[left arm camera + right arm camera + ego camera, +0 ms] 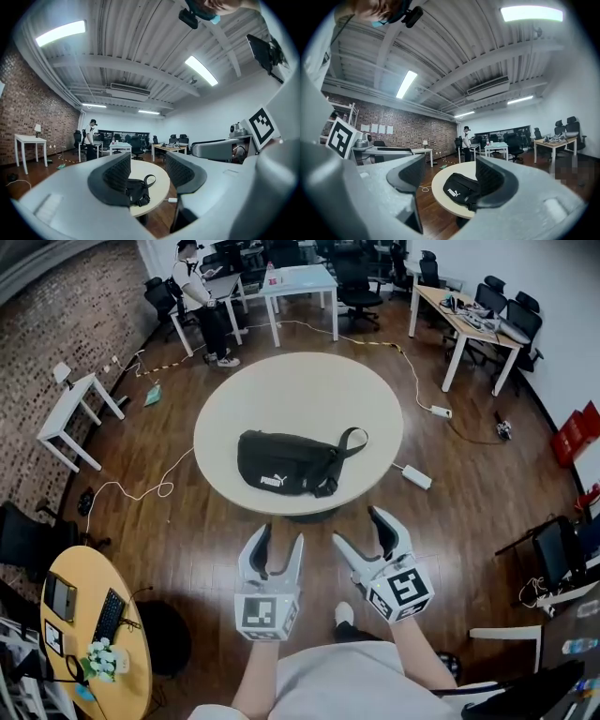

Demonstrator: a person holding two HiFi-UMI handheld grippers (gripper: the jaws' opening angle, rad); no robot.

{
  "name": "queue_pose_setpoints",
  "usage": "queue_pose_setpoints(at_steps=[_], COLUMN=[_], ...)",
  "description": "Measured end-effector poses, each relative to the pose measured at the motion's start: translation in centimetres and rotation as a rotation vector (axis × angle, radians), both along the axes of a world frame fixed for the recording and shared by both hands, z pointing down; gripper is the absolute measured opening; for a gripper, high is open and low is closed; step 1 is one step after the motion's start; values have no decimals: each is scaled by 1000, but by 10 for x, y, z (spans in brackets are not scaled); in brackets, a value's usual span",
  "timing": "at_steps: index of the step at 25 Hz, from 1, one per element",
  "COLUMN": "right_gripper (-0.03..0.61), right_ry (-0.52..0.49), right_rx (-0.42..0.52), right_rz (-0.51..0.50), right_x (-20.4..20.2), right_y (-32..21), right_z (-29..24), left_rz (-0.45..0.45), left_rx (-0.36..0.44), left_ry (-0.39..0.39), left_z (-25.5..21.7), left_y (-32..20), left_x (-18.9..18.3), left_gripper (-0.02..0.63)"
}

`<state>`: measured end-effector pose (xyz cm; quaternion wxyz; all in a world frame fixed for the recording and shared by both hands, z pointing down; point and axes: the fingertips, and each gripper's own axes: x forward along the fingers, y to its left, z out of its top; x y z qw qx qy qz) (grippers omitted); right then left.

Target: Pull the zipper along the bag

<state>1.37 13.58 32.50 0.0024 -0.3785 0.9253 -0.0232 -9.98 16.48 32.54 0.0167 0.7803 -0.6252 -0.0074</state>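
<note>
Head view: black waist bag [286, 463] lies near the front edge of a round cream table [234, 395], its strap looped off to the right end. Zipper not discernible from here. Left gripper [281, 535] and right gripper [357, 527] are both held short of the table, over the wooden floor [178, 540], well apart from the bag. Both pairs of jaws are spread, with nothing between them.

Left gripper view: jaws wide apart and empty. The bag shows in the gap, far off on the table.

Right gripper view: jaws likewise spread and gripping nothing. The bag sits on the table's near edge, partly behind the right-hand jaw. A person [466, 140] stands at desks in the background.
</note>
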Motion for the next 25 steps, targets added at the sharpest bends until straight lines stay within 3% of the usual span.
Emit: queue_pose_setpoints(at_steps=[11, 25], right_gripper=[311, 308], right_ry=[48, 111], right_rx=[-80, -104], right_rz=[-90, 1], right_x=[-34, -97], right_y=[-90, -217], right_z=[42, 66], left_rz=[-63, 100], left_rx=[-79, -110], left_ry=[17, 14], left_z=[33, 53], left_y=[-92, -234], left_x=[-27, -91], left_gripper=[239, 239])
